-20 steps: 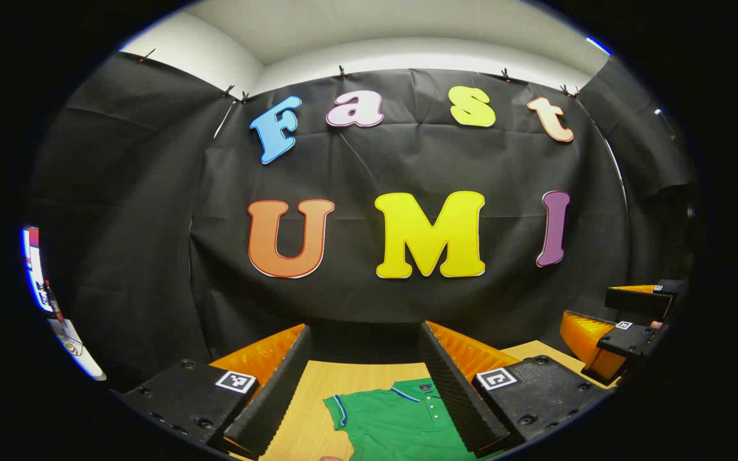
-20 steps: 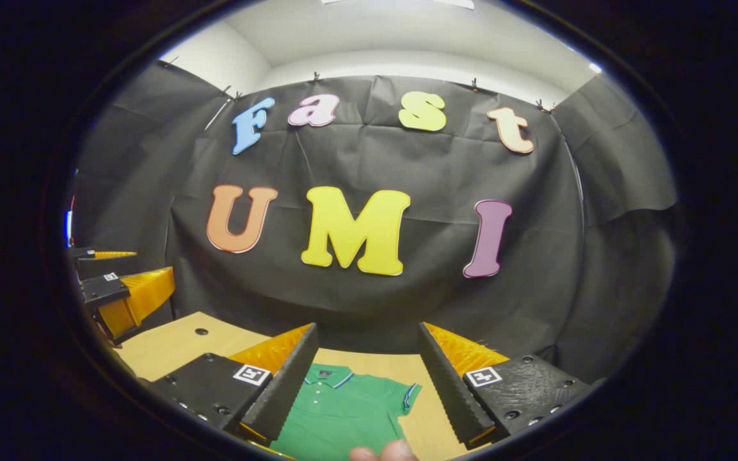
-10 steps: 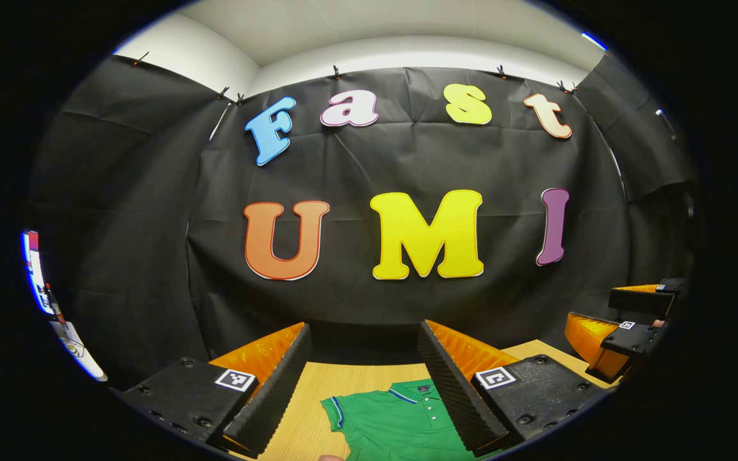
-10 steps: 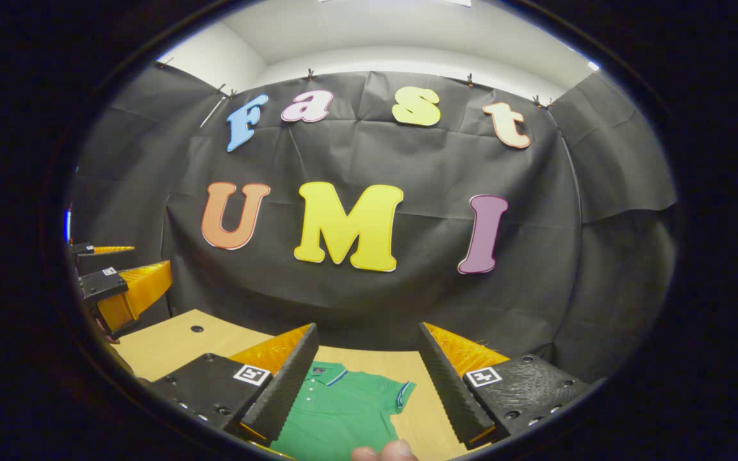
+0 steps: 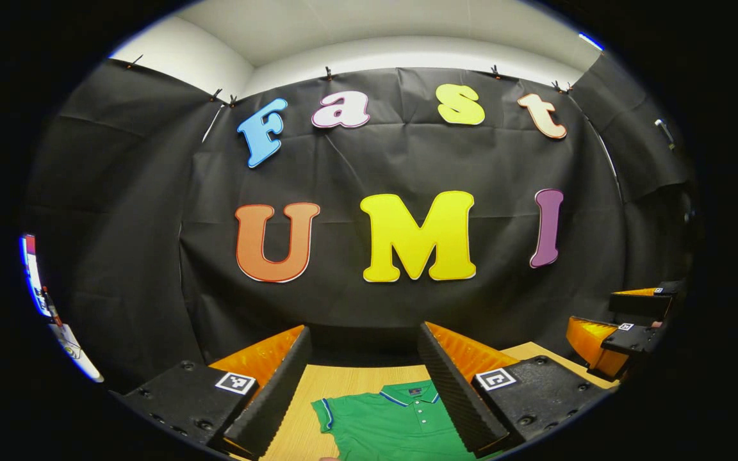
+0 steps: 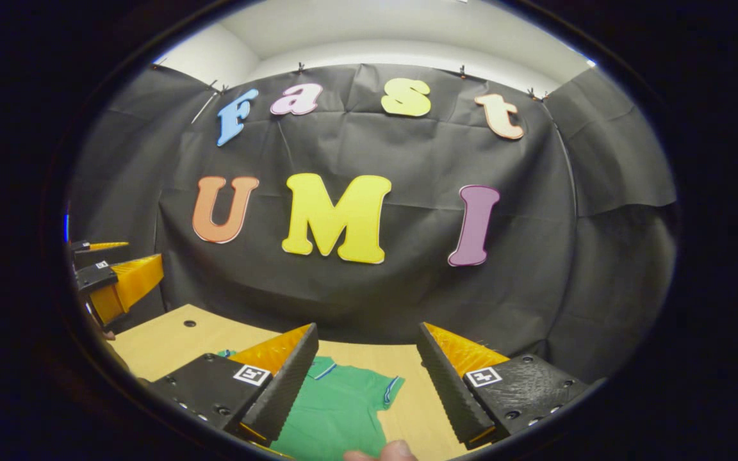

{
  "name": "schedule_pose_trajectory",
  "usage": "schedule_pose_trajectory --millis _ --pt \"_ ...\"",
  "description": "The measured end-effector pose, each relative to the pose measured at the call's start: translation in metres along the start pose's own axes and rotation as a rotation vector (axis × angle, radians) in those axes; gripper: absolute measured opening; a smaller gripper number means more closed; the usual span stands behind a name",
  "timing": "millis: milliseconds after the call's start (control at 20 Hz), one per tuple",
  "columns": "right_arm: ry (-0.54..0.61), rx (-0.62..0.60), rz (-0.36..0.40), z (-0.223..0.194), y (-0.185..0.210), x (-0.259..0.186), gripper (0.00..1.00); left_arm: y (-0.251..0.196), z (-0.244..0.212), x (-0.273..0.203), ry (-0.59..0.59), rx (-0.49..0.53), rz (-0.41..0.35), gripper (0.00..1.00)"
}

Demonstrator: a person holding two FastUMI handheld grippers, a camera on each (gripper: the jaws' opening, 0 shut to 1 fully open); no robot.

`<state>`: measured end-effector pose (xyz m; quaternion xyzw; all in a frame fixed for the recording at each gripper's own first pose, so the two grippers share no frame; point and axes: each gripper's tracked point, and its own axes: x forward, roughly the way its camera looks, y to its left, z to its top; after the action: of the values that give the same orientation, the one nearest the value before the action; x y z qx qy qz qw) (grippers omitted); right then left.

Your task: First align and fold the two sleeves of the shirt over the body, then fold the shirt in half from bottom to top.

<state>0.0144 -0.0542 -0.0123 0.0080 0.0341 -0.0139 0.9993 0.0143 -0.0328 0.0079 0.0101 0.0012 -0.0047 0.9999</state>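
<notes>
A green polo shirt [image 5: 388, 422] with blue-and-white trim lies flat on the light wooden table [image 5: 318, 384], collar toward the far wall. In the left gripper view my left gripper [image 5: 364, 339] is open above the table, its collar and one sleeve showing between the fingers. In the right gripper view the shirt [image 6: 337, 410] lies below my right gripper [image 6: 366, 336], which is open and holds nothing; the other sleeve shows between its fingers. Each view also catches the other gripper farther off: the right gripper [image 5: 625, 320] at the right edge, the left gripper [image 6: 113, 278] at the left edge.
The black cloth wall stands close behind the table's far edge. A small round hole [image 6: 184, 323] sits in the tabletop at the left of the right gripper view. A fingertip [image 6: 382, 453] shows at the bottom edge of the right gripper view.
Both grippers have tipped slightly downward and forward, so more of the shirt and table shows between their fingers. Both stay open.
</notes>
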Motion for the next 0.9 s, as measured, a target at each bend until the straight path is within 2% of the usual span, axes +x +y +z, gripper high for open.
schedule_pose_trajectory --millis 350,550,900 --pt "0.082 0.016 0.042 -0.022 -0.005 0.016 0.94 -0.004 0.004 0.004 0.002 -0.002 0.019 1.0" --pt "0.176 0.02 0.072 -0.057 -0.009 0.034 0.95 -0.005 0.003 0.009 0.01 -0.007 0.033 1.0" --pt "0.322 0.01 0.043 -0.129 -0.03 0.087 0.95 -0.005 -0.004 0.019 0.04 -0.007 0.068 1.0"
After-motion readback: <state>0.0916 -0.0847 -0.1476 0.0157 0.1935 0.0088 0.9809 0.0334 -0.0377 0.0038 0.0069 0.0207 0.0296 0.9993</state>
